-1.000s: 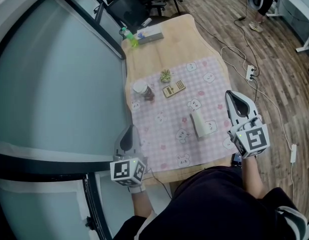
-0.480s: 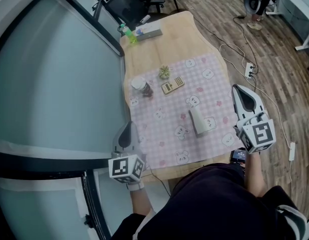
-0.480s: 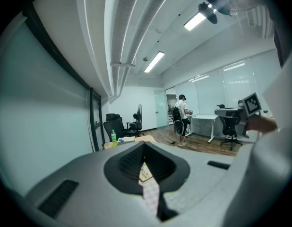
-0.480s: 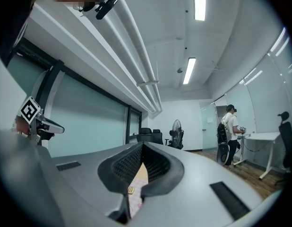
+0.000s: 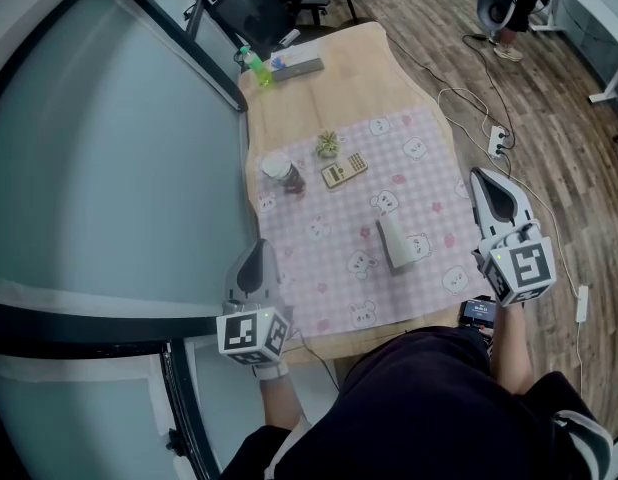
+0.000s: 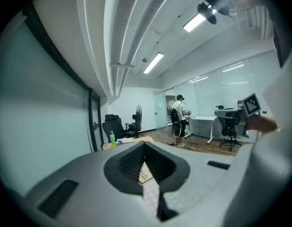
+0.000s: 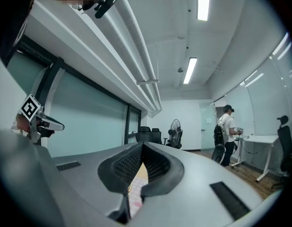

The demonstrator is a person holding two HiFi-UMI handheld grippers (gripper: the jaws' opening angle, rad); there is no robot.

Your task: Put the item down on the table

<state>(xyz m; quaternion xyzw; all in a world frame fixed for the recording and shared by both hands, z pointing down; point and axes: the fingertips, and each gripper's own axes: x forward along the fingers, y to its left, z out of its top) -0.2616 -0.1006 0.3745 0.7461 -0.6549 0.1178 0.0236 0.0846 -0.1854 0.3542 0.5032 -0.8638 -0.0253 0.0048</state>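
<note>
While both pairs of jaws are clenched on nothing, the left gripper (image 5: 255, 254) hangs off the table's (image 5: 334, 93) left edge and the right gripper (image 5: 484, 182) off its right. Between them, the white item (image 5: 398, 243) lies on its side on the checked cloth (image 5: 324, 268). Beyond stand a lidded jar (image 5: 281, 174), its contents unclear, and a green bottle (image 5: 252, 65). Any print is too small to read.

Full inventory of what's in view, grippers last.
table: 1, light wood, centre
cloth: 1, pink check, table's near half
cup: 1, white, lying on cloth
calculator: 1, tan, on cloth
plant: 1, green, cloth's far edge
jar: 1, white-topped, cloth's left edge
bottle: 1, green, table's far corner
power strip: 1, white, floor, right
left gripper: 1, grey, shut, empty, table's left edge
right gripper: 1, grey, shut, empty, table's right edge
</note>
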